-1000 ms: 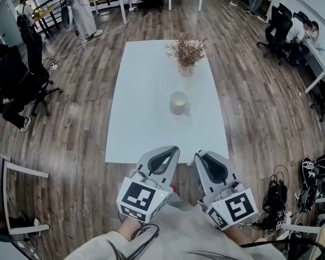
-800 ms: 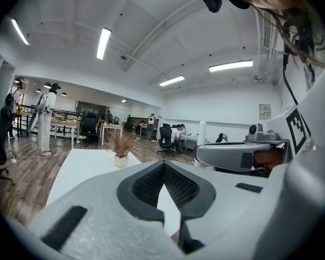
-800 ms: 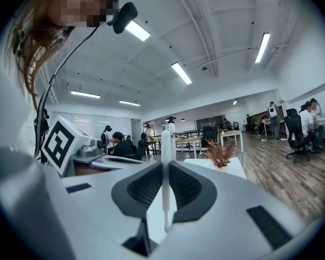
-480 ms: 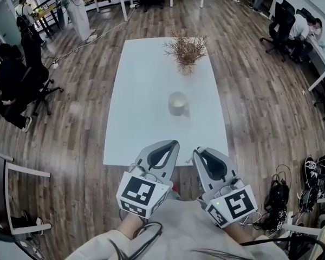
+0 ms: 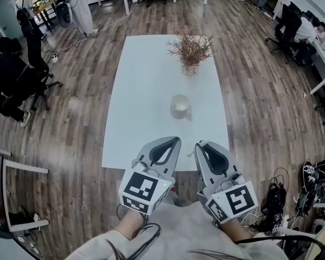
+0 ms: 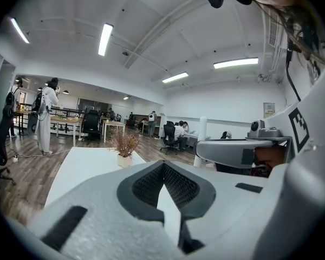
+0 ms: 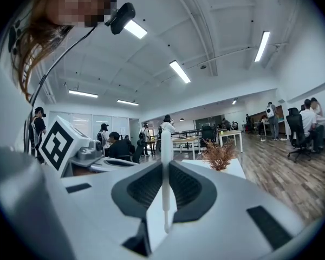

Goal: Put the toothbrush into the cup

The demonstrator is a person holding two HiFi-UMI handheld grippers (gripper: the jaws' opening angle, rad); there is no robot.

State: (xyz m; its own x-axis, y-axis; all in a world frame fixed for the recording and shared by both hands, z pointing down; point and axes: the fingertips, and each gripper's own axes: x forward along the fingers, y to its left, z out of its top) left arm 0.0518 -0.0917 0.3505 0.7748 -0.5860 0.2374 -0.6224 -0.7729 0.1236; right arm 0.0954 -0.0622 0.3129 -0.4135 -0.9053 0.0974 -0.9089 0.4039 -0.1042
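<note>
A white cup (image 5: 179, 106) stands at the middle of the long white table (image 5: 141, 91). Both grippers hover side by side over the table's near edge, well short of the cup. My right gripper (image 5: 200, 144) is shut on a thin white toothbrush (image 7: 165, 145), which stands upright between its dark pads (image 7: 189, 188) with the top end poking above the jaws. My left gripper (image 5: 175, 140) is shut with nothing in it; in the left gripper view its pads (image 6: 151, 186) meet at the tip. The jaws hide the cup in both gripper views.
A vase of dried twigs (image 5: 190, 50) stands on the table beyond the cup, and shows as well in the gripper views (image 6: 124, 145) (image 7: 219, 155). Wooden floor surrounds the table. Office chairs and seated people are at the left (image 5: 11, 80) and far right (image 5: 300, 31). Cables lie at the lower right (image 5: 314, 188).
Both grippers have edged a little forward, so their tips now reach over the table's near edge. The cup and vase have not moved.
</note>
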